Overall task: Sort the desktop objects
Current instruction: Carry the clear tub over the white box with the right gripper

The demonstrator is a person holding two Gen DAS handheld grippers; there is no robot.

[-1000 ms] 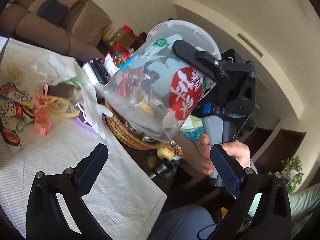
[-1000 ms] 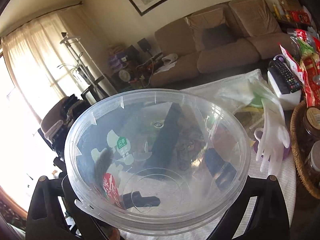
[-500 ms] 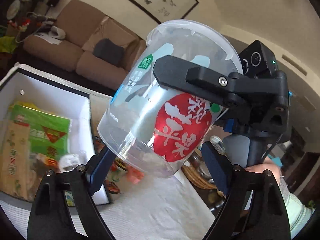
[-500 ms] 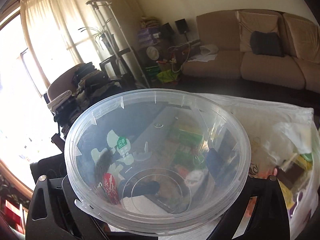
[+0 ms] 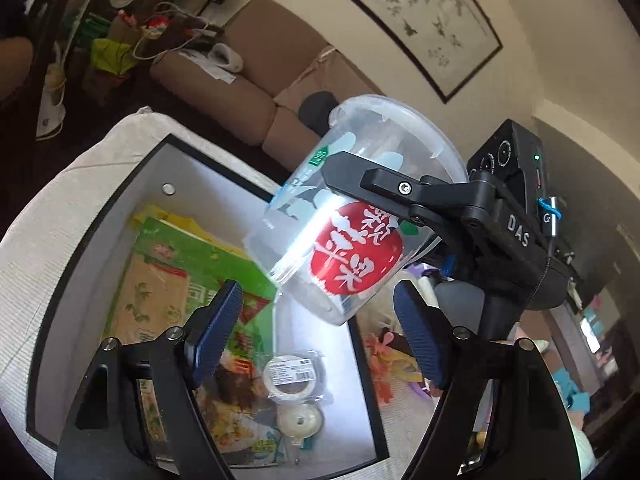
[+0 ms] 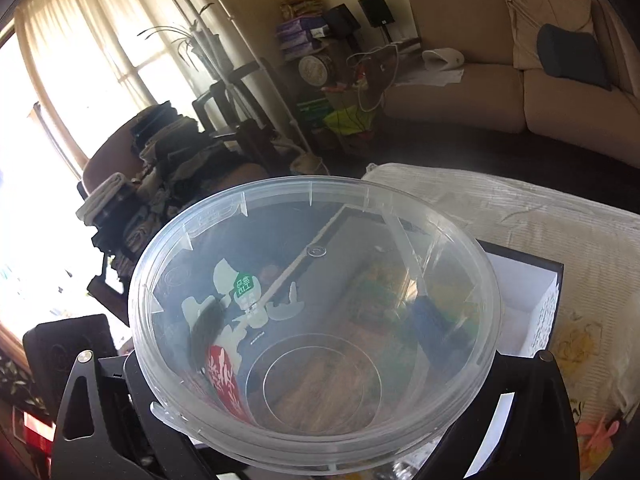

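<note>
A clear plastic tub point(image 5: 352, 240) with a red label hangs tilted over the box, my right gripper point(image 6: 316, 380) shut on its sides. One black finger point(image 5: 380, 184) of that gripper lies across the tub's wall in the left wrist view. The tub's open mouth point(image 6: 312, 280) fills the right wrist view and hides the fingertips. My left gripper point(image 5: 316, 328) sits just below the tub's base. Its jaws are closing, the blue pads point(image 5: 216, 320) stand apart from the tub. Below is a black-rimmed white box point(image 5: 168, 168) holding green packets point(image 5: 168, 280) and a wrapped tape roll point(image 5: 294, 376).
The box rests on a white striped tablecloth point(image 5: 60, 208). Pink flower trinkets point(image 5: 380, 360) lie right of the box. A brown sofa point(image 5: 248, 80) stands beyond the table, and a chair piled with clothes point(image 6: 160, 168) is near the window.
Both hands swung left, from the wicker basket and gloves to above the box. The tub stayed in the right gripper. The left jaws narrowed under its base.
</note>
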